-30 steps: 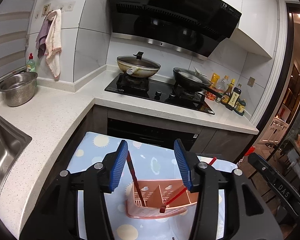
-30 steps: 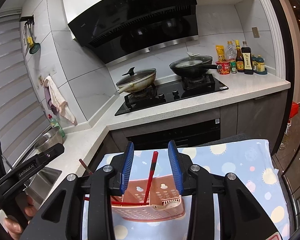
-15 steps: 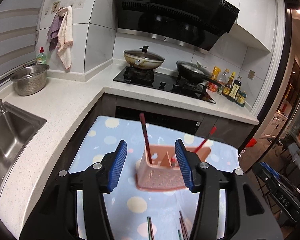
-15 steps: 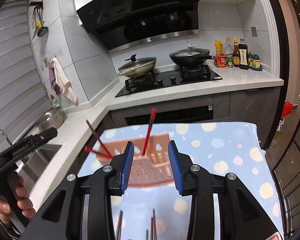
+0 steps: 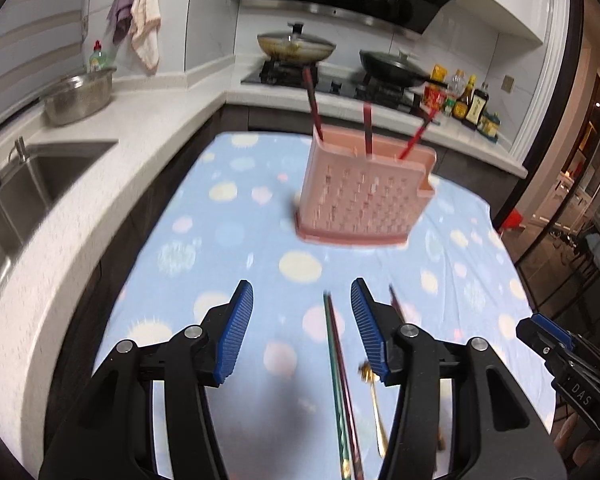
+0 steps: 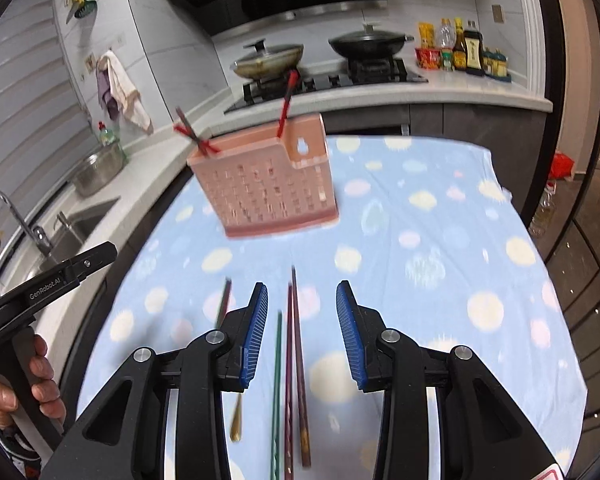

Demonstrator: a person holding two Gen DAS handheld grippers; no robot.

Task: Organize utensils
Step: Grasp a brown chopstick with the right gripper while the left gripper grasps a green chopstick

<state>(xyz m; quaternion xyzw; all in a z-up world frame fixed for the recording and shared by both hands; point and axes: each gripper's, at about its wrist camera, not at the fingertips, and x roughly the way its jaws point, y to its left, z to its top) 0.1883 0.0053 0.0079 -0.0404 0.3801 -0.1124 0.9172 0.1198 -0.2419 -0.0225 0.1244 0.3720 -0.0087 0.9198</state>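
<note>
Left wrist view is showing the left gripper (image 5: 302, 322) gaping wide, gripping nothing, over chopsticks (image 5: 338, 364) lying on the dotted cloth (image 5: 204, 240). Beyond, the pink holder (image 5: 360, 196) is standing with 3 red chopsticks (image 5: 367, 130) inside. Right gripper (image 6: 302, 330) is likewise gaping, empty.

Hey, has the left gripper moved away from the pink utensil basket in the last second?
Yes. The left gripper has pulled back toward the near end of the table: the pink utensil basket, earlier between its fingers, now stands well ahead.
</note>
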